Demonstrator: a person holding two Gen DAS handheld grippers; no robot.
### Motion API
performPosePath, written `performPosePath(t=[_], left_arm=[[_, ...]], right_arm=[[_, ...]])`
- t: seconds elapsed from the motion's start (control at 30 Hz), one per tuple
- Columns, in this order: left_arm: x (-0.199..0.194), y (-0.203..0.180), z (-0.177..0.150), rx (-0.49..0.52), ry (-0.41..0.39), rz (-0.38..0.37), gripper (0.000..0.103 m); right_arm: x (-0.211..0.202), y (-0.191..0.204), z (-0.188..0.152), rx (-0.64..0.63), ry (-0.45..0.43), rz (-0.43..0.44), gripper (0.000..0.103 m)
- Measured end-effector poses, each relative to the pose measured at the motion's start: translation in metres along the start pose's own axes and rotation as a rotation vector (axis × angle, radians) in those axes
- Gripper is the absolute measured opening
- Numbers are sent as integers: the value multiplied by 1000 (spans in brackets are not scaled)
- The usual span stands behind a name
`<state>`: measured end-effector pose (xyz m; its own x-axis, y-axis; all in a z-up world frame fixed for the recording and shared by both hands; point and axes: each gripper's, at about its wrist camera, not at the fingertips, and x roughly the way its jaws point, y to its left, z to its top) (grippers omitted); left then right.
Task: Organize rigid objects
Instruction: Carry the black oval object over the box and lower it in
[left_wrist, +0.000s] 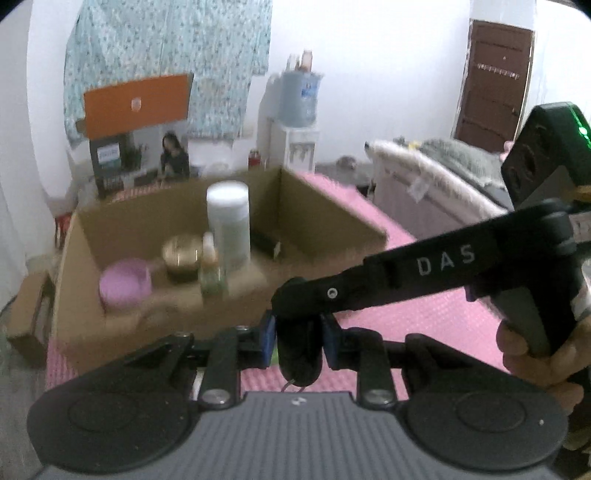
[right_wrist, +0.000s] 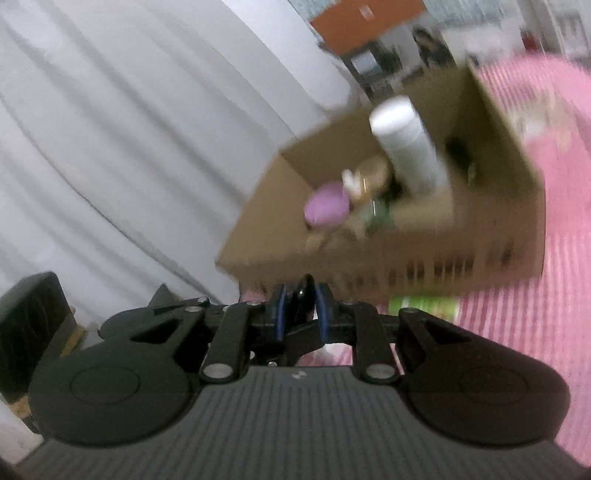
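Gripping one small black object (left_wrist: 297, 350) from both sides, just before the cardboard box (left_wrist: 207, 314).
Left wrist view: left gripper (left_wrist: 298, 345) clenched on it at lower centre, right gripper (left_wrist: 295, 306) pinching its top. Right wrist view: right gripper (right_wrist: 300, 306) clamps it below the box (right_wrist: 443, 251).

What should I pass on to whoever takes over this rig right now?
Left gripper: shut on a black object, too blurred to identify.
Right gripper: shut on what looks like the same black object, from the other side.
Both hold it over the pink mat, just in front of the cardboard box.
Done: a white bottle, a gold jar, a lilac jar and a small green bottle stand in the box.
Left: the black object is not yet in the box; the right half of the box looks free for it.
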<state>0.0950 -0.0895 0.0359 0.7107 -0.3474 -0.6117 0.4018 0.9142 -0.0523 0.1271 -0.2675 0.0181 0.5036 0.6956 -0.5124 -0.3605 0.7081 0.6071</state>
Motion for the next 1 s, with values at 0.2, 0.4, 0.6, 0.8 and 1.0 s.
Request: performPosePath(t=[0.2,0.4,0.6,0.8,1.0], left_arm=[[39,8,57,-37,4,-29,27],[98,21,83,-107,99,-54,27],[142,27,80,-165,205,-100,26],[157,25,78,-178,239,-121,32],[144,24,79,-171,210,-111,47]], right_arm=[[-1,-8,64,-55,-22,-40,16],[26,-38,114,-66,58,-113,16],[53,-68,129,-87,156,-204,15],[58,-73,130,-178,169,-304,21],[53,-73,131,-181,123,-303,32]])
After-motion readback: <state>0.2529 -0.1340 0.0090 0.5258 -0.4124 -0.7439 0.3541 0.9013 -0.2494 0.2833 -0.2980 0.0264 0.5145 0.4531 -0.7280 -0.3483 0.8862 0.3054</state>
